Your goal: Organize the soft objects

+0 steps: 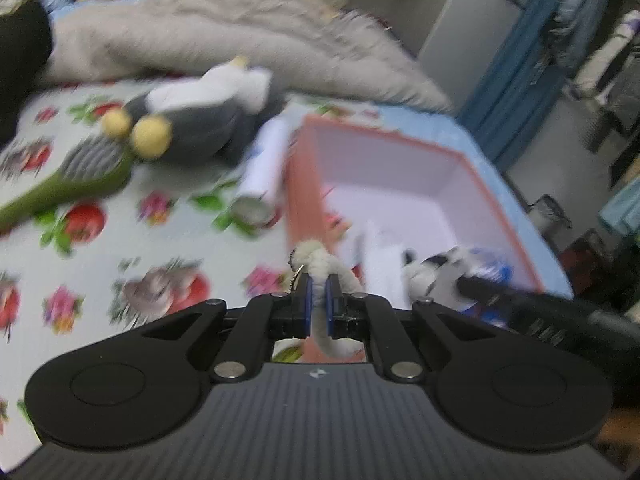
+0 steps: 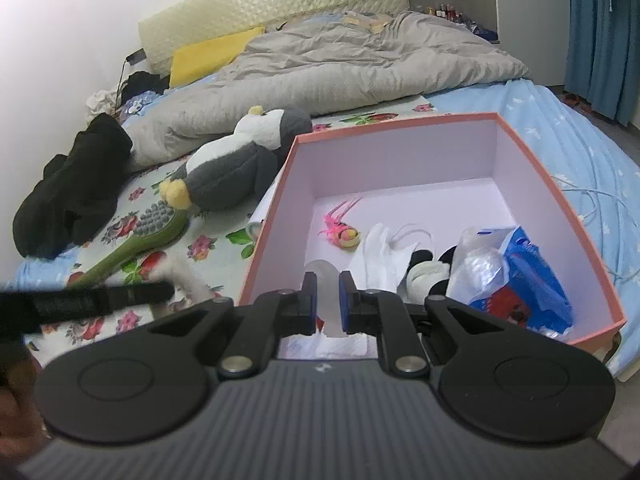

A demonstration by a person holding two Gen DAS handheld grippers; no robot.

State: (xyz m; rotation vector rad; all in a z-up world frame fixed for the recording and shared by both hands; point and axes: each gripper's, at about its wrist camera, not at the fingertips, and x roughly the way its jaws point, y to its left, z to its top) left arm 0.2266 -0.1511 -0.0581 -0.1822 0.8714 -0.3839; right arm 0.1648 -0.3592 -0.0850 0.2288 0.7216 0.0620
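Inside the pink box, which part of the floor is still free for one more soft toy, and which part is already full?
In the pink box, the far half of the floor is bare, between the back wall and the pink feathered toy. The near right corner is crowded: plastic bags, panda plush, white cloth.

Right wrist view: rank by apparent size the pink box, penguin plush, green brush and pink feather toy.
1. pink box
2. penguin plush
3. green brush, though it lies nearer the camera than the penguin
4. pink feather toy
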